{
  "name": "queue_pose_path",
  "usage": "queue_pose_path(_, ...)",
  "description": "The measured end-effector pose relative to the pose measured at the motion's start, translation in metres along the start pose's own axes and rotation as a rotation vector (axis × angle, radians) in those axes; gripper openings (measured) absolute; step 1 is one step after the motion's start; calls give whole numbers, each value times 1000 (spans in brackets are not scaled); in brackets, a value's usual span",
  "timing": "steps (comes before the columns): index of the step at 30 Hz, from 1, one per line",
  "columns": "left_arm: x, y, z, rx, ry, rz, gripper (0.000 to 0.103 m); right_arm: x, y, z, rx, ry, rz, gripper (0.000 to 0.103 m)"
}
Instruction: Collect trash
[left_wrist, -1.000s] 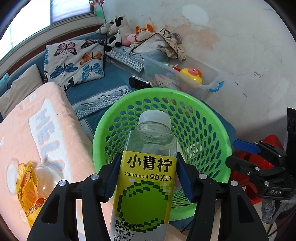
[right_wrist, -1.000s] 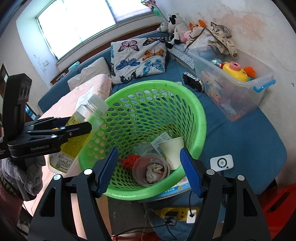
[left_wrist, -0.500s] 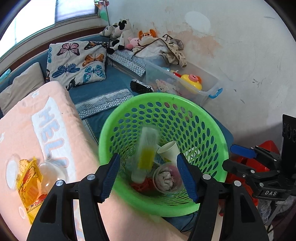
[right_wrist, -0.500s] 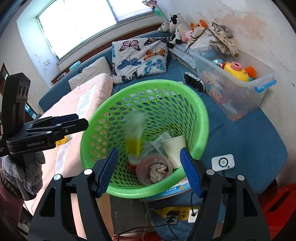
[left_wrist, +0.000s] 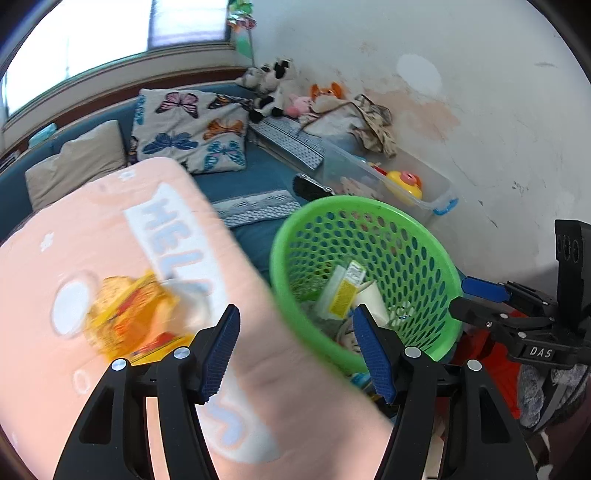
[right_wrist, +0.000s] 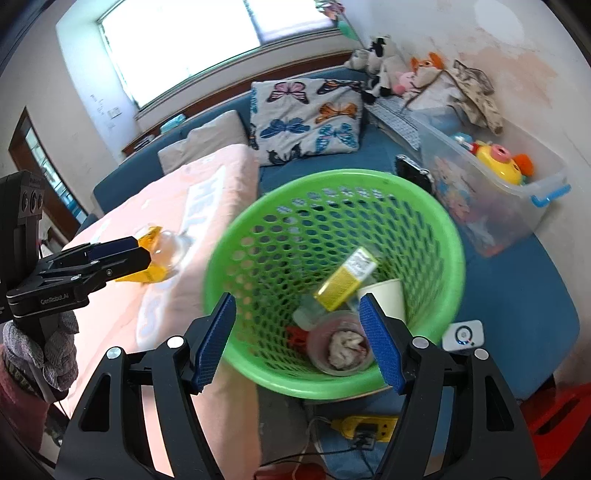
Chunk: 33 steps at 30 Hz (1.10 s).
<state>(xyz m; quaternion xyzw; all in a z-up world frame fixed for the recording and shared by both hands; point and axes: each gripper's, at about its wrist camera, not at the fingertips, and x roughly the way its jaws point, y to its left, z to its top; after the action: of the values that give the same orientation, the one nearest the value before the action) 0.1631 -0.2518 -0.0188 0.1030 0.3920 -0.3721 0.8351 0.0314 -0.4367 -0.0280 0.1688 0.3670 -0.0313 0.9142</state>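
Observation:
The green basket (right_wrist: 436, 221) stands beside the bed; it also shows in the left wrist view (left_wrist: 424, 236). The juice bottle (right_wrist: 345, 282) with the yellow label lies inside it, next to a paper cup (right_wrist: 386, 299) and a clear cup holding crumpled tissue (right_wrist: 341, 345). The bottle also shows in the left wrist view (left_wrist: 343, 291). My left gripper (left_wrist: 295, 350) is open and empty above the pink blanket (left_wrist: 110, 240), near a yellow wrapper (left_wrist: 136, 321) and a clear lid. My right gripper (right_wrist: 297, 339) is open and empty over the basket's near rim.
A clear storage bin (right_wrist: 498, 192) of toys stands against the wall at right. A butterfly pillow (right_wrist: 306, 114) and plush toys lie at the back of the blue bed. A yellow power strip (right_wrist: 365, 428) lies on the floor below the basket.
The bottle has dropped from my left gripper and settled in the basket. My left gripper has swung left toward the yellow wrapper on the blanket. The right gripper has barely moved.

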Motion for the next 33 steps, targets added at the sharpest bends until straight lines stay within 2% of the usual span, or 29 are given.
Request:
queue_pose_path(9, -25, 67, -16, -80, -33, 105, 62, 4, 43, 7, -66, 3, 55, 72)
queue_pose_path(14, -28, 95, -24, -106, -34, 133, 62, 10, 62, 13, -93, 10, 84, 72)
queue_pose_path(17, -25, 107, -29, -111, -23, 127, 62, 13, 72, 16, -105, 14, 99, 72)
queue_pose_path(23, -8, 107, -39, -81, 7, 123, 62, 19, 92, 18, -132, 29, 120, 72)
queue_pose_path(33, 9, 122, -43, -120, 27, 97, 58, 32, 111, 25, -178, 49, 119, 72)
